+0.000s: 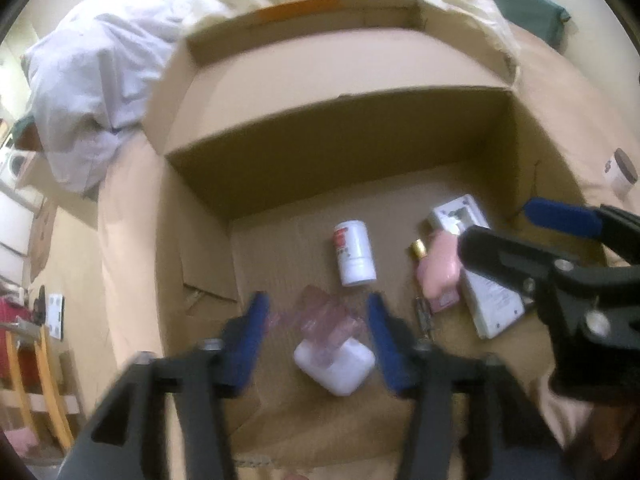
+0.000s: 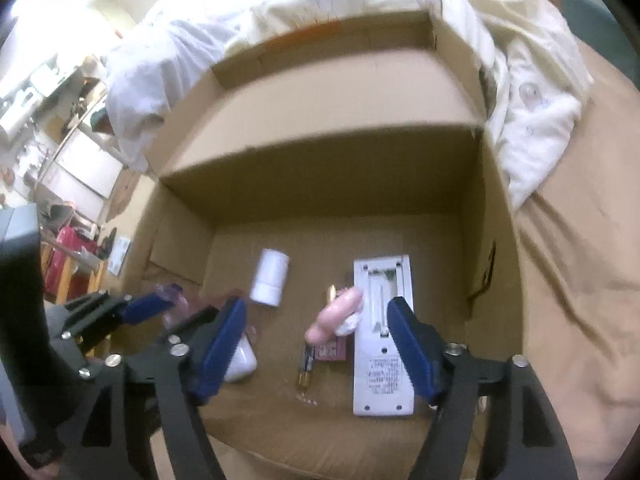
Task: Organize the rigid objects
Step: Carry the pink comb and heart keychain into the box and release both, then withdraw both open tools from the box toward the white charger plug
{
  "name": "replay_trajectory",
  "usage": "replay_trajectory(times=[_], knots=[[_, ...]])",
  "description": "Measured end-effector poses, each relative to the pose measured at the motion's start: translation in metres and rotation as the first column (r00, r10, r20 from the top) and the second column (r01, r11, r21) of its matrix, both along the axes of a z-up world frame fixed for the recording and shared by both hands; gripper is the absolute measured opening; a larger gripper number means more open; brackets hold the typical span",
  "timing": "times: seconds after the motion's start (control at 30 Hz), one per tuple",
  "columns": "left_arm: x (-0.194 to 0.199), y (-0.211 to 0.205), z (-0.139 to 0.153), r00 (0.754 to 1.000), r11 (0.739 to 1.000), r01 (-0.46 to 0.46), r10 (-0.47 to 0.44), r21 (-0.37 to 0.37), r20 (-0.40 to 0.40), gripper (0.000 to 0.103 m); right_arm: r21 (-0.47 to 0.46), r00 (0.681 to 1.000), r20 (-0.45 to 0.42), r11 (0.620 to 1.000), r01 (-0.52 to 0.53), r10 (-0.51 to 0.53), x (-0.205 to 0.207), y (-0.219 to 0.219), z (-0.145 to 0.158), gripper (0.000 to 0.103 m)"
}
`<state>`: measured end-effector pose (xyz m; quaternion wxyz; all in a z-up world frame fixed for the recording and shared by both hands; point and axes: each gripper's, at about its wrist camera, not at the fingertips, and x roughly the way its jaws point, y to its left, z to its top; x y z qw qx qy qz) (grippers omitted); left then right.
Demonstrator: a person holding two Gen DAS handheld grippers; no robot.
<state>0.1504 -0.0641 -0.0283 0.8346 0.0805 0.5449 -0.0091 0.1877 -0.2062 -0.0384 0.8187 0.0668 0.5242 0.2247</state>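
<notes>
An open cardboard box (image 1: 360,128) (image 2: 320,168) lies on a bed. On its floor lie a white bottle (image 1: 354,258) (image 2: 270,278), a white remote face down (image 1: 486,296) (image 2: 382,344), a pink object (image 1: 438,266) (image 2: 336,312), a battery (image 2: 306,368), a white case (image 1: 336,366) (image 2: 240,362) and a clear pinkish plastic piece (image 1: 320,316). My left gripper (image 1: 318,336) is open above the white case and plastic piece. My right gripper (image 2: 316,344) is open over the battery and pink object, and it shows in the left wrist view (image 1: 520,236).
White and cream bedding (image 1: 104,80) (image 2: 532,92) is piled behind and beside the box. A tan sheet (image 2: 580,264) covers the bed to the right. A brown-lidded jar (image 1: 622,172) sits on the sheet at the right. Furniture stands at the far left (image 2: 68,184).
</notes>
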Motion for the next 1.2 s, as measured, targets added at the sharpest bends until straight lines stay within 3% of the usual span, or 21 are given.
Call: replay_trajectory(times=[0.03,0.07,0.3,0.6,1.07,1.2], knots=[[-0.001,0.0,0.003,1.0,1.0,0.003,-0.003,-0.002,0.01,0.074,-0.004,1.0,0.013,1.0,0.009,-0.008,0.0,-0.001,0.002,0.096],[-0.001,-0.001,0.005,1.0,1.0,0.004,-0.004,-0.001,0.022,0.075,-0.003,0.999,0.026,1.0,0.019,-0.018,-0.001,-0.002,0.004,0.103],[-0.001,0.007,0.018,0.997,0.999,-0.038,0.04,-0.027,0.069,0.076,0.025,0.997,0.047,0.998,0.063,-0.064,0.004,-0.016,0.01,0.103],[0.002,0.025,0.02,0.992,0.993,-0.109,0.112,-0.056,0.062,0.076,0.026,0.995,0.02,0.995,0.093,-0.093,0.004,-0.016,0.006,0.103],[-0.014,0.031,0.033,0.991,0.992,-0.114,0.117,-0.045,0.071,0.076,0.002,0.993,0.063,0.995,0.102,-0.102,-0.012,-0.02,0.022,0.103],[-0.021,0.037,0.04,0.988,0.987,-0.139,0.144,-0.079,0.053,0.076,-0.01,0.991,0.059,0.993,0.118,-0.118,-0.018,-0.027,0.026,0.103]])
